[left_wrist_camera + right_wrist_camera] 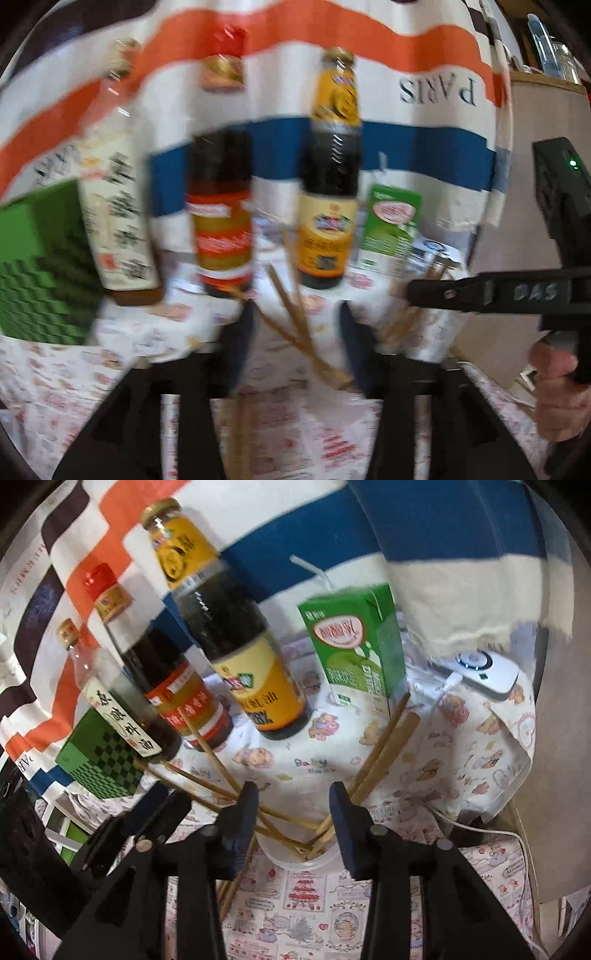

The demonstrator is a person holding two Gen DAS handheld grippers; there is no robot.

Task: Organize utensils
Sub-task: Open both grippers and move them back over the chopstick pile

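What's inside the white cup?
Wooden chopsticks stick out of the white cup, fanning both ways. Their lower ends and the cup's bottom are hidden by its rim and the right gripper.

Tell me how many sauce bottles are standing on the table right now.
3, in a row: the yellow-label bottle beside the green carton, the red-label bottle next, and the white-label bottle by the checkered box. None looks hidden.
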